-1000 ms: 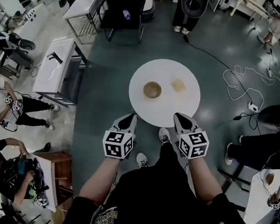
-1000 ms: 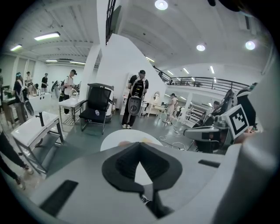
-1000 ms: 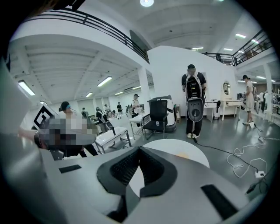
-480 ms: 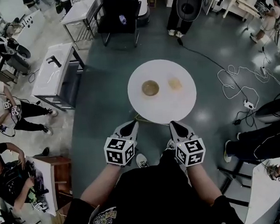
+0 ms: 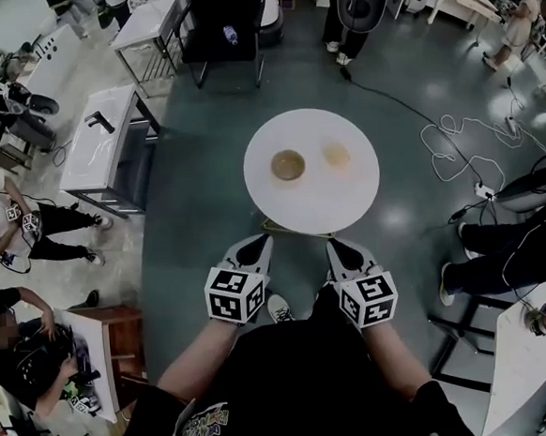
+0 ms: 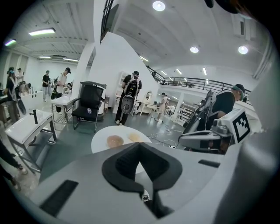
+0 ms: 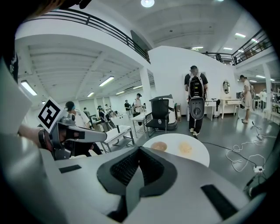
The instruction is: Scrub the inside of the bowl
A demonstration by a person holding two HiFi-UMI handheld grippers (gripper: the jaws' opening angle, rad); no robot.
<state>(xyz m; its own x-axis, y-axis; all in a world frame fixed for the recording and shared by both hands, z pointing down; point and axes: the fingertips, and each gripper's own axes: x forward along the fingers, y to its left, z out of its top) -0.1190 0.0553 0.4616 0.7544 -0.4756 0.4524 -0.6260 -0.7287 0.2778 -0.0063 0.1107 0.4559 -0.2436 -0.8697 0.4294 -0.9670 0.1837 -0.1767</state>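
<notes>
Grey floor of a big open hall fills the head view, with desks and people round its edges. Upper centre stands one round white table [image 5: 315,209], the only one I work at.

Below it, just off its near edge, I hold my two grippers. The left gripper [image 5: 256,244] has its jaws closed together with nothing between them. The right gripper [image 5: 339,247] is closed the same way and is also empty.

On the table's far half sits one brown bowl [image 5: 288,165], left of centre. Just to its right, apart from it, lies one pale round pad [image 5: 336,155], which I take for the scrubber.

I judge the bowl small, stiff and light, so it is likely to skate on that smooth top once I scrub. I would pinch its rim with the left gripper, one jaw inside and one outside, to pin it.

The pad looks soft and very light. I would take it across its middle with the right gripper, firmly, so it doesn't fold out.
</notes>
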